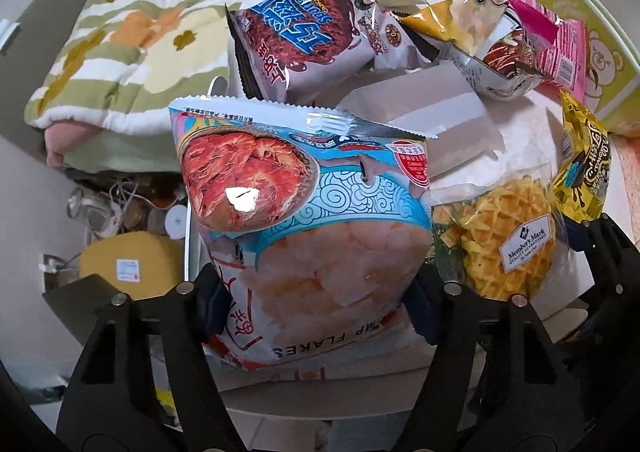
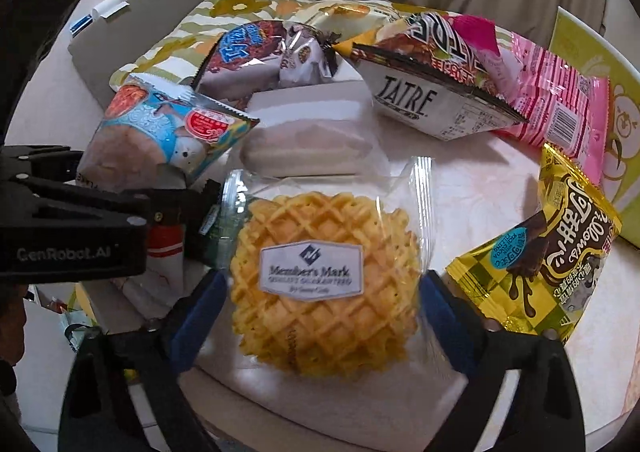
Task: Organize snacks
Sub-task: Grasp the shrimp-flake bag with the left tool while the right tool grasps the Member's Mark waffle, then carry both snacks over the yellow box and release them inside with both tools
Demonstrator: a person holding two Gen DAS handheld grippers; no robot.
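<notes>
My left gripper (image 1: 316, 304) is shut on a blue shrimp flakes bag (image 1: 304, 220), held upright at the table's left edge; the bag also shows in the right wrist view (image 2: 160, 136). My right gripper (image 2: 324, 316) has its blue pads against both sides of a clear Member's Mark waffle packet (image 2: 320, 276), which lies on the table; the packet also shows in the left wrist view (image 1: 504, 240). A yellow chocolate snack bag (image 2: 548, 260) lies to the right of the packet.
Behind are a maroon snack bag (image 1: 304, 40), a white TATRE bag (image 2: 432, 100), a pink packet (image 2: 556, 108) and a white folded box (image 2: 312, 132) on the pale table (image 2: 480, 188). A flowered cushion (image 1: 120, 36) lies at the far left, a green box (image 2: 600, 100) at the right.
</notes>
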